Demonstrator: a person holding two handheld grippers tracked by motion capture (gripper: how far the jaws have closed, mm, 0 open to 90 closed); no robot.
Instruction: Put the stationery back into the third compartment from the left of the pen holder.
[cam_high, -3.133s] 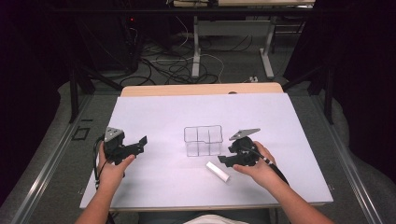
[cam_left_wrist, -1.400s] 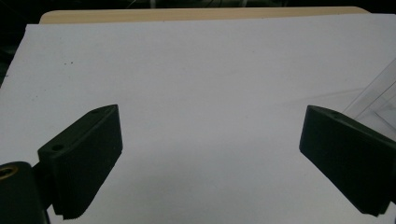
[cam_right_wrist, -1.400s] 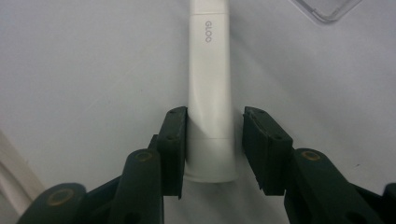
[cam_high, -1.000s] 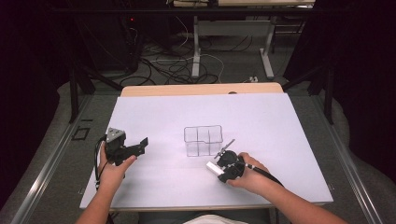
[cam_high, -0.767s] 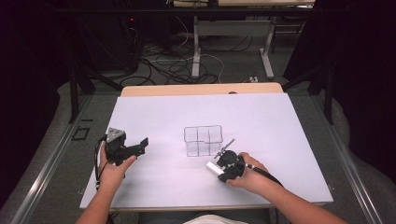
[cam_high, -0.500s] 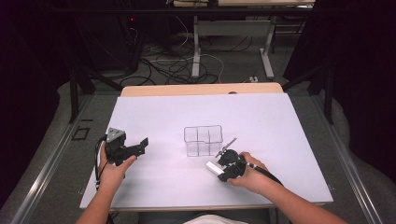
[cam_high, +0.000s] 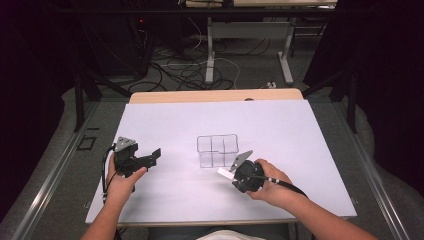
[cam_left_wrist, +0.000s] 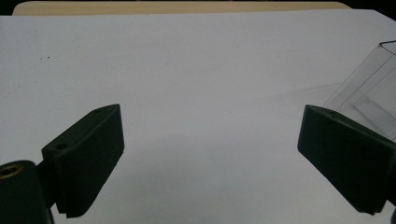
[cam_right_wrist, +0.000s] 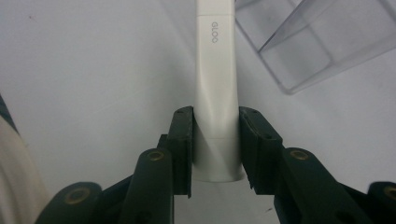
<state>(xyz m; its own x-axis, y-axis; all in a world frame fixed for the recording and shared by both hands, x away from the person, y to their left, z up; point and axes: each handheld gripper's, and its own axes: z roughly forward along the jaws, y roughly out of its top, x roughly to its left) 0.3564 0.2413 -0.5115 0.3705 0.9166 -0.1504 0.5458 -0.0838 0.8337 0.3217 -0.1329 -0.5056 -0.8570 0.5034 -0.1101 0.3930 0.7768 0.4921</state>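
Here, near the desk's (cam_high: 165, 120) front edge beside a clear box (cam_high: 217, 150), the right gripper's (cam_right_wrist: 215, 149) fingers clamp a stiff, light, likely slick white stick (cam_right_wrist: 215, 88) at its near end, while the left gripper (cam_left_wrist: 210, 158) gapes empty.

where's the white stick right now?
White stick sits between the right gripper pads, right of centre in the high view, just in front of the clear divided box.

Both grippers are matte black. The left gripper (cam_left_wrist: 224, 158) has blocky jaws with ridged inner pads, small screw holes and a brass-coloured pivot bushing. The right gripper (cam_right_wrist: 215, 149) shows the same brass bushings, and in the high view carries a grey three-cornered plate and a trailing black cable.
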